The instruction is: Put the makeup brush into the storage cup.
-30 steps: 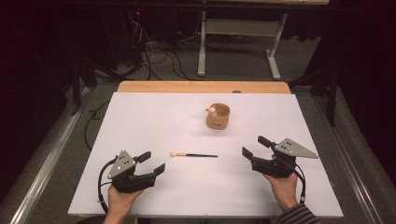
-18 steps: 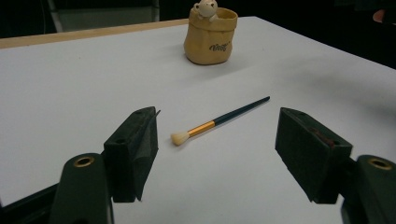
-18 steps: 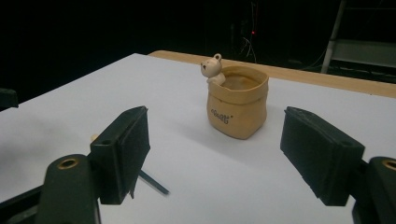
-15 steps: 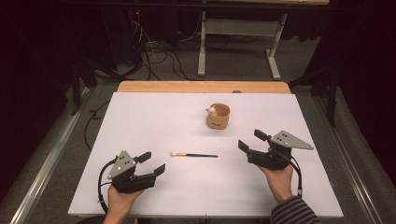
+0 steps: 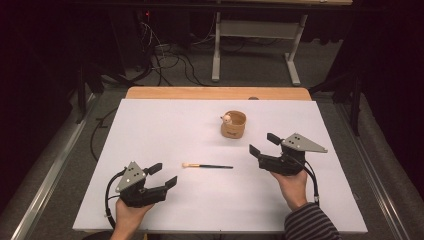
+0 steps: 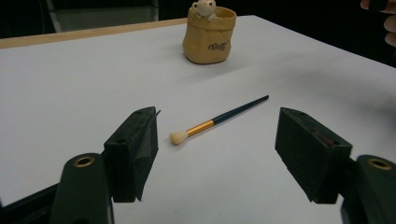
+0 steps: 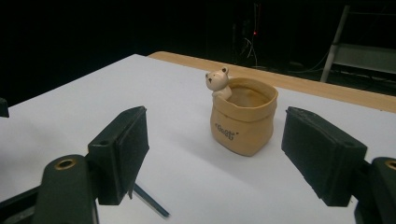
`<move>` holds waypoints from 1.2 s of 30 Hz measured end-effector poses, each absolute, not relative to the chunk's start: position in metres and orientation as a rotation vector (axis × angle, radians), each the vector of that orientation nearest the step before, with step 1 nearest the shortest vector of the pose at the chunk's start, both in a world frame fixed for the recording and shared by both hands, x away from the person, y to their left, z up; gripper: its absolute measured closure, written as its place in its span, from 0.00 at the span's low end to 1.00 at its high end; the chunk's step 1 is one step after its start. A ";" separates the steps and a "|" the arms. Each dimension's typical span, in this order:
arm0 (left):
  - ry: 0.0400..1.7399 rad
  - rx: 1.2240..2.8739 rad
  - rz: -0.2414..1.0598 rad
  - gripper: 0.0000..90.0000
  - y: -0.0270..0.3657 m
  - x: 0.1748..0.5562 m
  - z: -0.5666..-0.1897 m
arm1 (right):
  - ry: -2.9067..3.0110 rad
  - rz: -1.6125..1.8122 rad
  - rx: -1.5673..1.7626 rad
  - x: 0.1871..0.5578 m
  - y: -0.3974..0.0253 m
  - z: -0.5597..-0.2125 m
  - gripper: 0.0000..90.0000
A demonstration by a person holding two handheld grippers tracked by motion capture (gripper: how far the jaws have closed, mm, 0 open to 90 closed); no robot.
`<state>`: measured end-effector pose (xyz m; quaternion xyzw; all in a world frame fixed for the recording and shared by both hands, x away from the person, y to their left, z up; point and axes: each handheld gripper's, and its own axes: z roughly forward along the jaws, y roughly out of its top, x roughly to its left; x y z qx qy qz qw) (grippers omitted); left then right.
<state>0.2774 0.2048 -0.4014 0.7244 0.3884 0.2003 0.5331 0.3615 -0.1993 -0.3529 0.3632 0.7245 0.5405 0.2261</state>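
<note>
A thin paintbrush lies flat on the white worktop, its pale bristle tip turned toward the left tool and its dark handle end toward the right tool, with a tan bear-topped pot standing well beyond the handle end. The left tool sits low, just short of the brush's bristle end, with its jaws spread wide and nothing between them. The right tool hangs past the handle end, nearer the pot, also gaping wide and empty.

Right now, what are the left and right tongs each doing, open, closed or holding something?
Left tongs: open, holding nothing, facing the paintbrush.
Right tongs: open, holding nothing.
</note>
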 end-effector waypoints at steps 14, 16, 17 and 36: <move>0.924 1.730 0.477 0.34 0.205 0.277 -0.401 | 2.020 1.485 0.979 0.373 -0.183 -0.344 0.26; 0.924 1.730 0.477 0.34 0.205 0.277 -0.401 | 2.027 1.477 0.971 0.375 -0.181 -0.343 0.26; 0.924 1.730 0.476 0.34 0.205 0.277 -0.401 | 2.031 1.474 0.976 0.376 -0.180 -0.342 0.26; 0.923 1.730 0.476 0.34 0.205 0.277 -0.401 | 2.024 1.477 0.980 0.397 -0.160 -0.335 0.25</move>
